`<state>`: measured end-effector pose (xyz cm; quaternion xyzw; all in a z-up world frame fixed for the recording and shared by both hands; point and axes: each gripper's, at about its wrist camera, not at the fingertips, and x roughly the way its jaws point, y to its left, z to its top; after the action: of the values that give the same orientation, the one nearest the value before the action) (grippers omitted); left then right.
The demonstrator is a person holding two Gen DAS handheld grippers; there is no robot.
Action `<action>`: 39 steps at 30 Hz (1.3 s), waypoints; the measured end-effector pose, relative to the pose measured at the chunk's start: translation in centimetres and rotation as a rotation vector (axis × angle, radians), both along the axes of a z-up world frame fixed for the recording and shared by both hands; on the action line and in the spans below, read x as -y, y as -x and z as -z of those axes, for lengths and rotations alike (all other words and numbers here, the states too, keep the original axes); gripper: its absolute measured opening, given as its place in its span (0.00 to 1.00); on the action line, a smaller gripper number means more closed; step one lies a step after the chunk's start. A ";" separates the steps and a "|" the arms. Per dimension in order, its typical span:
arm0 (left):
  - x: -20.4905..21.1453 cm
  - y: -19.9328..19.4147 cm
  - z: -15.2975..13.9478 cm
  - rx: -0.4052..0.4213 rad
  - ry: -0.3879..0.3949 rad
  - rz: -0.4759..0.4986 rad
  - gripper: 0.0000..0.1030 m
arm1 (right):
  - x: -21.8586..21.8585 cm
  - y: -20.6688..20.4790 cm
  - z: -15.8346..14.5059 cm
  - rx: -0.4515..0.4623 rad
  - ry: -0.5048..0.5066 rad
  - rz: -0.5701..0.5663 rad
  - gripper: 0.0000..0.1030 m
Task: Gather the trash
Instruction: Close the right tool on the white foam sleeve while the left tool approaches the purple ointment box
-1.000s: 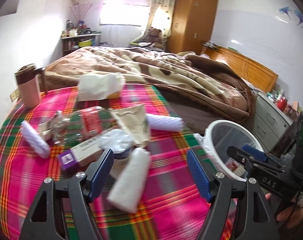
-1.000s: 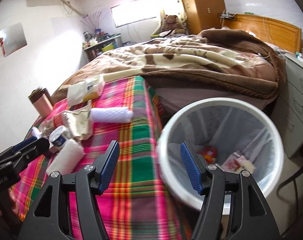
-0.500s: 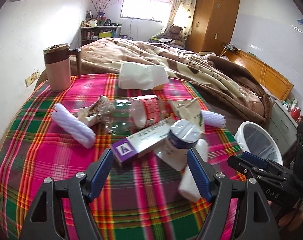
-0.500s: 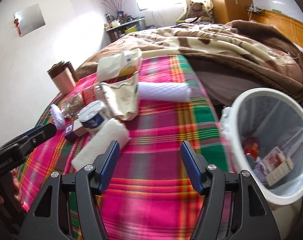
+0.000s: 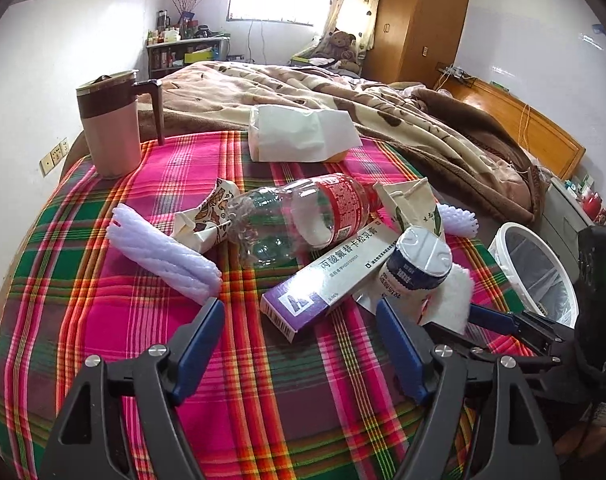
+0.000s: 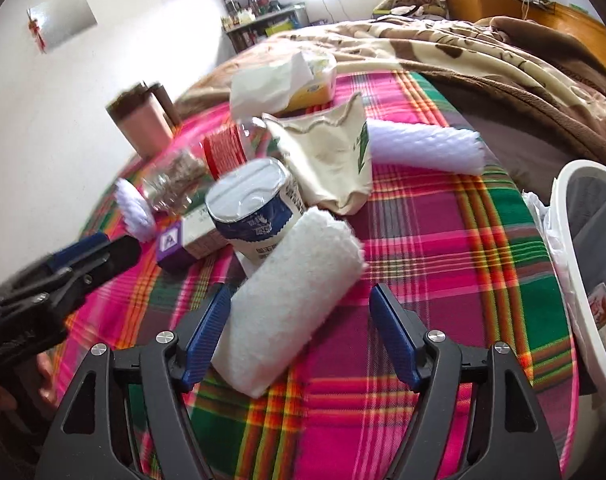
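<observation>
Trash lies on a plaid cloth (image 5: 103, 320). My left gripper (image 5: 301, 342) is open and empty just in front of a purple and white box (image 5: 327, 276). Behind it lie a clear plastic bottle (image 5: 299, 216), a blue and white cup (image 5: 419, 268), a crumpled paper cup (image 5: 207, 212) and a white foam roll (image 5: 163, 256). My right gripper (image 6: 299, 328) is open, its jaws on either side of the near end of a white foam roll (image 6: 291, 296). The white trash bin (image 6: 583, 264) stands at the right, also in the left wrist view (image 5: 531, 264).
A pink mug (image 5: 111, 128) stands at the back left of the cloth. A tissue pack (image 5: 299, 132) lies at the back. A beige paper bag (image 6: 335, 160) and another foam roll (image 6: 423, 144) lie toward the bin. A bed with a brown blanket (image 5: 383, 112) lies behind.
Both grippers have swung left from the bin toward the trash pile. The right gripper has come down around the white foam roll. The left gripper has neared the purple box.
</observation>
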<state>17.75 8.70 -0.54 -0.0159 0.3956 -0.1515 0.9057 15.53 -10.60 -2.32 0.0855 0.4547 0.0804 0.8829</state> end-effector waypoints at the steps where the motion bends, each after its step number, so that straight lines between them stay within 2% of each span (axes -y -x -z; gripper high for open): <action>1: 0.0 -0.2 0.1 -0.004 0.001 0.005 0.77 | -0.1 -0.1 0.2 -0.008 0.006 0.004 0.72; 8: 1.2 -1.8 0.7 -0.031 -0.010 0.068 0.77 | 1.4 0.4 0.1 -0.016 0.031 0.061 0.71; 9: 1.5 -2.0 0.8 -0.032 -0.015 0.082 0.77 | 1.7 0.7 0.0 -0.014 0.032 0.066 0.68; 11: 1.9 -2.4 1.0 -0.038 -0.031 0.099 0.77 | 2.0 0.9 -0.1 -0.012 0.019 0.063 0.57; 12: 2.1 -2.7 1.1 -0.042 -0.040 0.109 0.77 | 2.2 1.2 -0.2 -0.010 0.007 0.058 0.45; 13: 2.3 -3.0 1.3 -0.049 -0.047 0.115 0.77 | 2.2 1.3 -0.3 -0.008 0.009 0.056 0.38; 14: 2.4 -3.2 1.4 -0.051 -0.052 0.118 0.77 | 2.2 1.5 -0.5 0.000 0.021 0.058 0.36; 16: 2.7 -3.6 1.5 -0.053 -0.063 0.131 0.77 | 2.3 1.8 -0.8 0.010 0.025 0.056 0.24; 21: 3.4 -4.5 2.0 -0.067 -0.078 0.151 0.77 | 3.6 1.9 -1.1 0.024 0.003 0.071 0.11; 23: 3.6 -5.0 2.3 -0.079 -0.078 0.161 0.77 | 3.9 1.8 -1.1 0.020 -0.005 0.073 0.10; 26: 4.0 -5.5 2.8 -0.088 -0.099 0.169 0.78 | 4.4 1.3 -0.8 -0.004 -0.071 0.077 0.11; 27: 4.1 -5.7 2.8 -0.089 -0.103 0.175 0.78 | 4.5 1.1 -0.6 -0.013 -0.087 0.085 0.14; 29: 4.1 -6.0 2.8 -0.094 -0.102 0.176 0.78 | 4.6 1.0 -0.3 -0.026 -0.092 0.098 0.30; 30: 4.2 -6.1 2.9 -0.095 -0.104 0.180 0.78 | 4.6 0.9 -0.1 -0.039 -0.099 0.104 0.44; 31: 4.2 -6.3 3.0 -0.099 -0.107 0.183 0.78 | 4.6 0.9 0.1 -0.048 -0.113 0.101 0.47; 34: 4.4 -6.7 3.5 -0.110 -0.123 0.186 0.77 | 4.5 0.6 0.5 -0.056 -0.156 0.095 0.47; 39: 4.7 -7.1 3.7 -0.102 -0.119 0.202 0.77 | 3.0 0.6 0.2 -0.039 -0.078 0.060 0.47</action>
<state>24.87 4.03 -4.22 0.0702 0.4488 -0.2170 0.8640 14.94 -13.64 -2.56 0.1348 0.4657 0.0699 0.8718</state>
